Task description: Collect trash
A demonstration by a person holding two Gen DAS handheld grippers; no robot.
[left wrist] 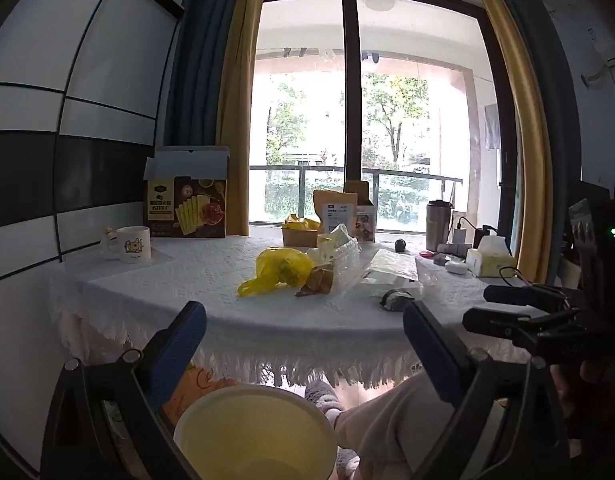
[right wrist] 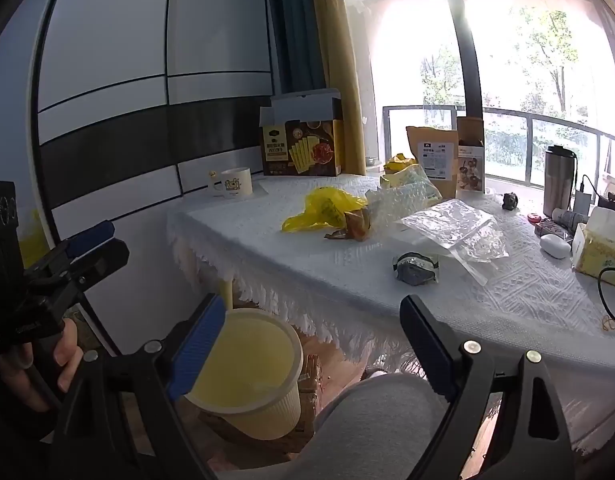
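Observation:
A pale yellow bin [left wrist: 253, 432] stands empty on the floor below the table's front edge; it also shows in the right wrist view [right wrist: 247, 372]. On the white tablecloth [left wrist: 179, 280] lie a yellow plastic bag [left wrist: 281, 270], a brown wrapper [left wrist: 319, 282], clear bubble wrap [left wrist: 347, 264], a clear plastic sleeve [left wrist: 391, 266] and a small dark crumpled wrapper [left wrist: 395, 300]. My left gripper [left wrist: 305, 344] is open and empty, held in front of the table above the bin. My right gripper [right wrist: 311, 336] is open and empty, short of the table edge.
At the back of the table stand a cracker box [left wrist: 185, 206], a white mug [left wrist: 133, 244], a brown pouch [left wrist: 335, 210], a steel tumbler [left wrist: 437, 224] and a tissue box [left wrist: 489, 260]. A black cable [right wrist: 609, 296] lies at right. My knee [right wrist: 379, 416] is below.

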